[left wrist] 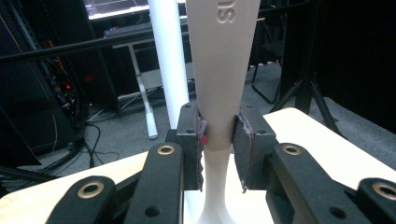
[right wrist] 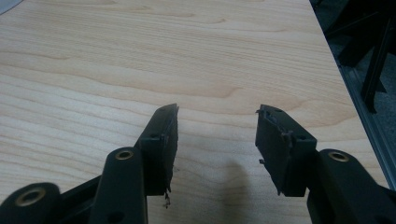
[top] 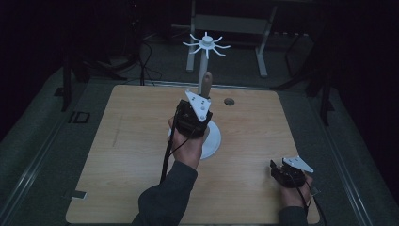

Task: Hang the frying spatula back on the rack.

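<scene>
utensil clamped at its neck beside the rack

high view: the left gripper (top: 200, 101) sits near the middle of the table (top: 141, 155), toward its far edge, holding a tan utensil handle (top: 207, 82) upright by the white rack (top: 206, 44).

left gripper view: the pads (left wrist: 201, 140) press on the handle's narrow neck. it looks stiff, light and smooth, so it may slip; gripping just under the flare seems wise.

right gripper view: the right gripper (right wrist: 217, 135) rests near the table's near right corner, jaws apart, nothing between them.
</scene>
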A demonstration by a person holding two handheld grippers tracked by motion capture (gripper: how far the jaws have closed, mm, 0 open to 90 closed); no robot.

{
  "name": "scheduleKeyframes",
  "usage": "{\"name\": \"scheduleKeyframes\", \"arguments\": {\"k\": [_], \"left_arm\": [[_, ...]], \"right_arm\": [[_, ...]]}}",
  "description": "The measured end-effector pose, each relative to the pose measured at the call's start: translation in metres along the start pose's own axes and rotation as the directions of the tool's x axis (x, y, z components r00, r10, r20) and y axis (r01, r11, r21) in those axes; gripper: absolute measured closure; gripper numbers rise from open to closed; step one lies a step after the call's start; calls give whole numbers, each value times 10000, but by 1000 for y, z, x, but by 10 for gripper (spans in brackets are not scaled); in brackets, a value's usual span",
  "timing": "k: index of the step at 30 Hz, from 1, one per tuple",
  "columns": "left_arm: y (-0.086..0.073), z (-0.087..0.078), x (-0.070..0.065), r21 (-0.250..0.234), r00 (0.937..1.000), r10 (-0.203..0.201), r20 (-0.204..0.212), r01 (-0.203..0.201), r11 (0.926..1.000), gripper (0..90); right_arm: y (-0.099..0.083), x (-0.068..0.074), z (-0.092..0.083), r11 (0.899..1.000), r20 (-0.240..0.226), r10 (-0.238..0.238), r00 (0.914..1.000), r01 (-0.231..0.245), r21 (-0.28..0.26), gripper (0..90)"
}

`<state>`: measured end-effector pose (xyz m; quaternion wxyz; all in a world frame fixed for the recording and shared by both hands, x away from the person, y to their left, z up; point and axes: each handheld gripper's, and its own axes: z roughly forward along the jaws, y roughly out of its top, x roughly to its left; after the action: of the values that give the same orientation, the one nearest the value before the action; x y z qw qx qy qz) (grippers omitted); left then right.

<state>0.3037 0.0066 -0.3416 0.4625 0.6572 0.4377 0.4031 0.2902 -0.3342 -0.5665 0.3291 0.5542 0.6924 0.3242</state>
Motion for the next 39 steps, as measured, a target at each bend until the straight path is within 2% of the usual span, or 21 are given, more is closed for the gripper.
{"name": "scheduleKeyframes", "arguments": {"k": [11, 26, 31, 35, 39], "left_arm": [[9, 1, 3, -104, 9996, -106, -273, 103, 9999, 738], [21, 6, 4, -95, 9980, 66, -625, -72, 9999, 738], [24, 6, 5, -132, 9980, -10, -637, 2, 9999, 738], [26, 8, 5, -27, 9964, 204, -817, -206, 9998, 738], [27, 9, 5, -1, 9960, 217, -864, -218, 9998, 738]], "right_arm": [[0, -1, 0, 10000, 19, 41, 10000, -41, 32, 486], [0, -1, 0, 10000, 0, 43, 10000, -43, 29, 485], [0, -1, 0, 10000, 1, 49, 10000, -49, 21, 485], [0, -1, 0, 10000, 4, 57, 10000, -57, 12, 485], [0, -1, 0, 10000, 2, 61, 10000, -61, 5, 485]]}}
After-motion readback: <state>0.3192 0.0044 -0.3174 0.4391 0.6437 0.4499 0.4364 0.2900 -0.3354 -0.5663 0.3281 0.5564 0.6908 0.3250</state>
